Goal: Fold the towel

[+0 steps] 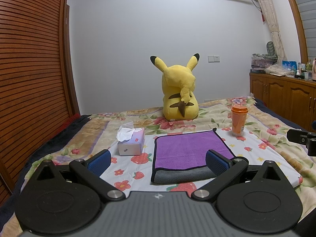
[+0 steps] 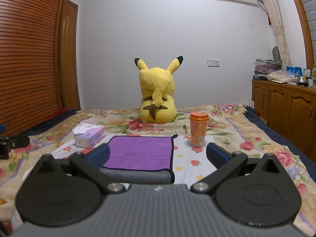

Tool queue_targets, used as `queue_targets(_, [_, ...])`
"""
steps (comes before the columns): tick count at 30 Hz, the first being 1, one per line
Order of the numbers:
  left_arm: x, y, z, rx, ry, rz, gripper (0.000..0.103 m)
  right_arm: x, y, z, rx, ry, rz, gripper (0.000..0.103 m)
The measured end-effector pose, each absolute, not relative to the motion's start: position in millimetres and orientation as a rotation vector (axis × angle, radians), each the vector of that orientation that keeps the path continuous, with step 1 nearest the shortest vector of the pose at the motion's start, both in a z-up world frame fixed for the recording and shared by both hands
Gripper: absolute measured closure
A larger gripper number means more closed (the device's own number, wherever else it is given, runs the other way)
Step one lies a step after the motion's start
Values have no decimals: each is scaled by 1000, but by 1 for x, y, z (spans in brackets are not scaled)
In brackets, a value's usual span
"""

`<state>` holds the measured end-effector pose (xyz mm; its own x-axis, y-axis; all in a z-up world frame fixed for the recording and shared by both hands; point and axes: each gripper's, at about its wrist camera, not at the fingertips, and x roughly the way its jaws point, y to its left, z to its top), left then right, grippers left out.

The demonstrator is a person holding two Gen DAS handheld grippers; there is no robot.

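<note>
Both your grippers, left gripper (image 1: 158, 159) and right gripper (image 2: 158, 156), hang spread wide and empty; the towel (image 1: 189, 150) sits lower center, its near edge running left-right just past them.

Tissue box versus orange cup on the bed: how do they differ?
The tissue box is a low pale lilac block left of the purple towel, with a tissue sticking out. The orange cup is tall, round, lidded, off the towel's far right corner. Both stand upright on the floral bedspread.
</note>
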<state>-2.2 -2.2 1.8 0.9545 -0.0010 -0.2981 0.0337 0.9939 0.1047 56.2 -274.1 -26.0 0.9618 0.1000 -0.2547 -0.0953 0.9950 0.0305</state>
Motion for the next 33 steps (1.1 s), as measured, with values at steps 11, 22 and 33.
queue_targets(11, [3,0,-1,119,320,-18,0,58,-273,-26,13,267,99,0])
queue_targets(22, [18,-1,-2,121,400,-48,0,66,-269,-29,4,303,99,0])
queue_targets(33, [39,3,-15,120,469,-54,0,80,-264,-35,1,342,106,0])
